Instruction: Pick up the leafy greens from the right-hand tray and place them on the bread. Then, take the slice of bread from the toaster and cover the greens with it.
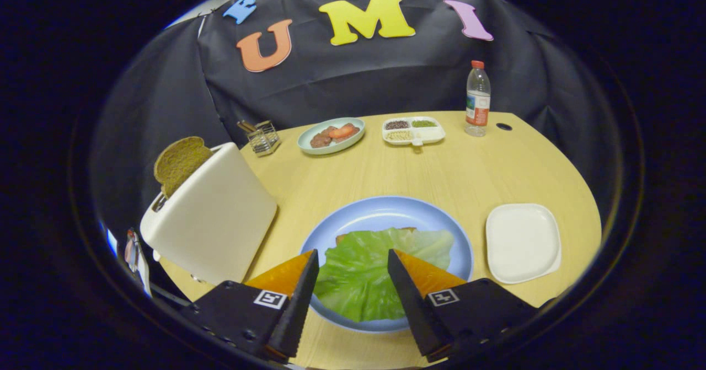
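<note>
The leafy greens (369, 265) lie spread over a slice of bread (405, 230) on the blue plate (380, 210); only the bread's far edge peeks out beyond the leaf. My gripper (353, 254) hangs just above the greens, open, with the leaf showing in the gap between the two fingers and nothing held. To the left of the plate stands a cream toaster (212, 221) with a brown bread slice (179, 163) sticking up from its slot. Right of the plate lies the white square tray (521, 243), bare.
At the table's far side sit a pale green plate of sausage and carrot (331, 134), a white divided dish of beans (413, 130), a water bottle (477, 100) and a small wire rack (262, 137). A cable hole (503, 126) is by the bottle.
</note>
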Motion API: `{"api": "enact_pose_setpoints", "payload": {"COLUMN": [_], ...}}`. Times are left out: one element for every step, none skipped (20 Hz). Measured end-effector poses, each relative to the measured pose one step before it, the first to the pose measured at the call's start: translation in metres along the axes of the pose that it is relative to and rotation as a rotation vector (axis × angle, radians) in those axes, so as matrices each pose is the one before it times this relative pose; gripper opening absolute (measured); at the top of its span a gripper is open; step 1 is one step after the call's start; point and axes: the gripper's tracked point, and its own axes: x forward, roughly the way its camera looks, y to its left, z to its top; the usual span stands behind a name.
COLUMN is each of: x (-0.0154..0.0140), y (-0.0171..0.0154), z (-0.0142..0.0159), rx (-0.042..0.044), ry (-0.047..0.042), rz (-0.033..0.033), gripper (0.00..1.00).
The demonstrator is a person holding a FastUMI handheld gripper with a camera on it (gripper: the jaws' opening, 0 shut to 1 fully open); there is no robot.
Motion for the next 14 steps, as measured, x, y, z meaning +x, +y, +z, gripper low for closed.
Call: {"api": "enact_pose_setpoints", "payload": {"x": [-0.00565, -0.00800, -0.00668, -0.00670, -0.00672, -0.00695, -0.00555, -0.00581, -0.00439, -0.00298, -0.00080, 0.00052, 0.00206, 0.00306], "y": [0.00221, 0.00272, 0.00445, 0.00638, 0.00718, 0.00739, 0.00908, 0.00987, 0.00992, 0.01203, 0.01257, 0.01208, 0.01231, 0.01235], "z": [0.00734, 0.00694, 0.00887, 0.00858, 0.00958, 0.00944, 0.01057, 0.00943, 0.00950, 0.00903, 0.00962, 0.00682, 0.00712, 0.00453], "rx": [-0.00469, -0.00409, -0.00407, -0.00292, -0.00307, -0.00241, -0.00175, -0.00238, -0.00102, -0.00333, -0.00580, -0.00923, -0.01181, -0.01133], "ry": [-0.01733, -0.01729, -0.01832, -0.01946, -0.01618, -0.01685, -0.01568, -0.01329, -0.01005, -0.01164, -0.00955, -0.00924, -0.00686, -0.00250], "rz": [-0.00742, -0.00303, 0.00010, 0.00447, 0.00439, 0.00401, 0.00635, 0.00794, 0.00607, 0.01075, 0.00995, 0.00761, 0.00570, 0.00598], "gripper": [0.88, 0.94, 0.96, 0.96, 0.96, 0.96, 0.96, 0.96, 0.96, 0.96, 0.96, 0.96, 0.96, 0.96]}}
